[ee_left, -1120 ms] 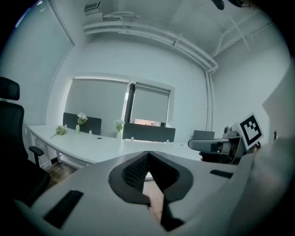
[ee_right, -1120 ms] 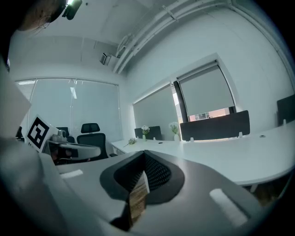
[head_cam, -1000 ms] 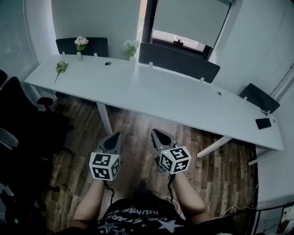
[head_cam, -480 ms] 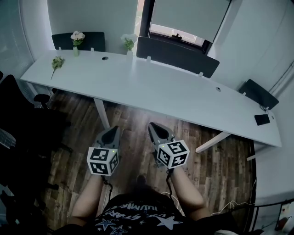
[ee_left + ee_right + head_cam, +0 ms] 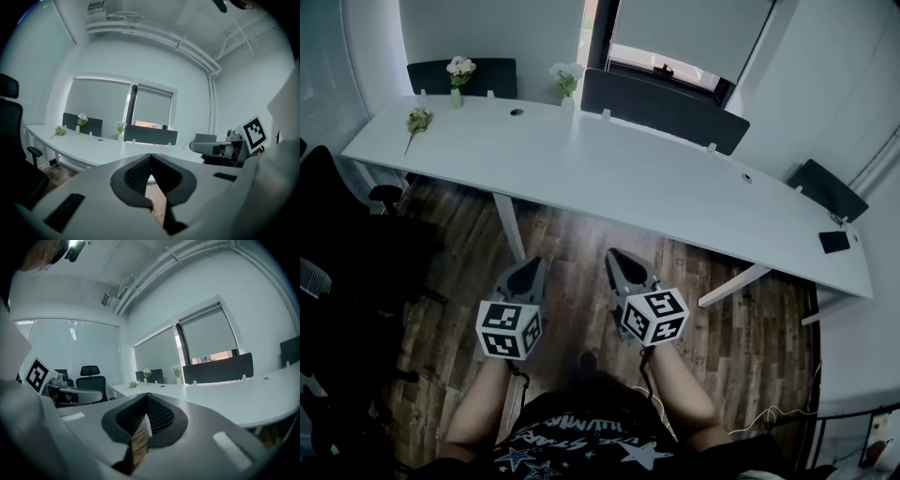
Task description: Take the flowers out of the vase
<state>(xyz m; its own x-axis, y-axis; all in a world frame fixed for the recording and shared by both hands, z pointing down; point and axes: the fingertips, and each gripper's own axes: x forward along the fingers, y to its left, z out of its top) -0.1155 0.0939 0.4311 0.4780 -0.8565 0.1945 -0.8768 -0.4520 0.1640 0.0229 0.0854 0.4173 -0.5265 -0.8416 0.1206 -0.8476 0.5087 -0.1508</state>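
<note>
- Head view: the left claw [image 5: 534,264] and the right claw [image 5: 615,253] hang low over the wooden floor [image 5: 581,234], well apart from the surface [image 5: 656,192]. The flowers [image 5: 460,67] stand upright in their vase [image 5: 457,97] at the far left back edge. A second bunch [image 5: 567,80] stands upright farther right along that edge. A loose stem [image 5: 417,121] lies flat near the left end.
- We judge the task barely under way. The loose stem may count as one taken out. Both bunches are left to pull, and we are not yet within reach.
- The marker cubes [image 5: 508,330] carry only black-and-white squares. The shirt [image 5: 572,445] print is too blurred to read.
- Left claw view: the left claw [image 5: 150,156] is clenched on nothing, its ribbed pads meeting. The flowers [image 5: 82,118] and the loose stem [image 5: 60,131] sit far off on the surface [image 5: 108,147].
- Right claw view: the right claw [image 5: 146,397] is likewise clenched and empty. The flowers [image 5: 147,372] and second bunch [image 5: 176,371] show small in the distance. We find no legible writing here.
</note>
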